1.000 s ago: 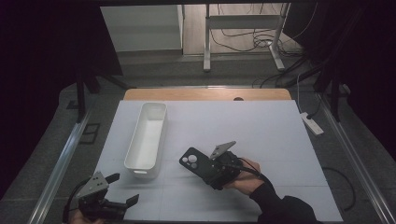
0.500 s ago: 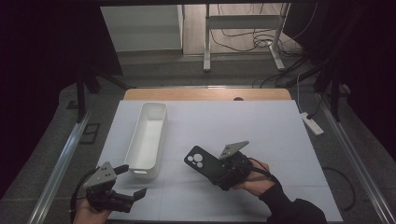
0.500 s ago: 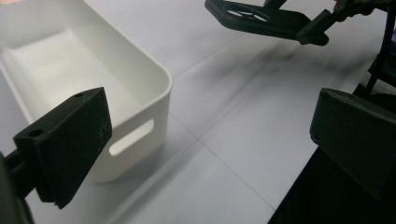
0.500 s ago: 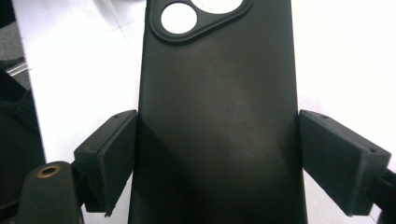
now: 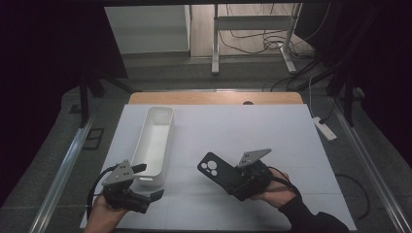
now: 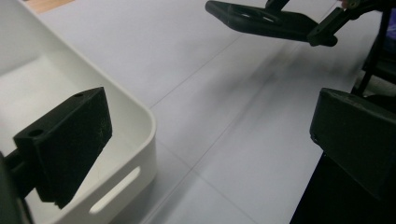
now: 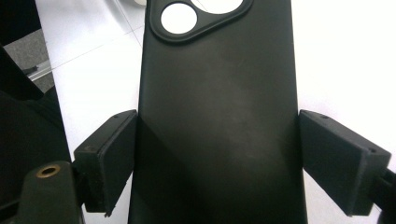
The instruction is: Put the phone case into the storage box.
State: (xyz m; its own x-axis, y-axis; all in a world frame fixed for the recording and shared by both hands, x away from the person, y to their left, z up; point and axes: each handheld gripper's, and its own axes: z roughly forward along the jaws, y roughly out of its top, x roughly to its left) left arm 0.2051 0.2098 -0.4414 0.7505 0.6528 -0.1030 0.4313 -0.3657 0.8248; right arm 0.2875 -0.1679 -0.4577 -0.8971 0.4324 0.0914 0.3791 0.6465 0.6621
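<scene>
1. Your right gripper [image 5: 232,180] is pinching the black, flat, rubbery-looking phone case with the round camera cutouts [image 5: 218,172]. In the right gripper view you can see both jaws pressed flat against the long edges of the case [image 7: 217,116], one on each side, camera cutouts pointing away from you.

2. The case is up off the white table surface [image 5: 243,126], tilted a bit, sticking out toward the left from your right hand [image 5: 272,191]. From the left gripper view it's floating up top in the distance [image 6: 261,21], clear of the table.

3. Your left gripper [image 5: 145,182] is spread wide with nothing between the jaws. One jaw sits over the near end of the long white plastic bin with rounded corners [image 5: 155,141], the other is out over bare table.

4. In the left gripper view, the left-hand jaw hangs over the inside of the bin [image 6: 121,154] right by its rounded corner and slot handle; can't tell if it's actually touching the rim.

5. The bin runs lengthwise away from you on the left half of the table, and the case is well apart from it, off to its right.

6. Your left hand [image 5: 104,213] is down at the near edge of the table.
</scene>
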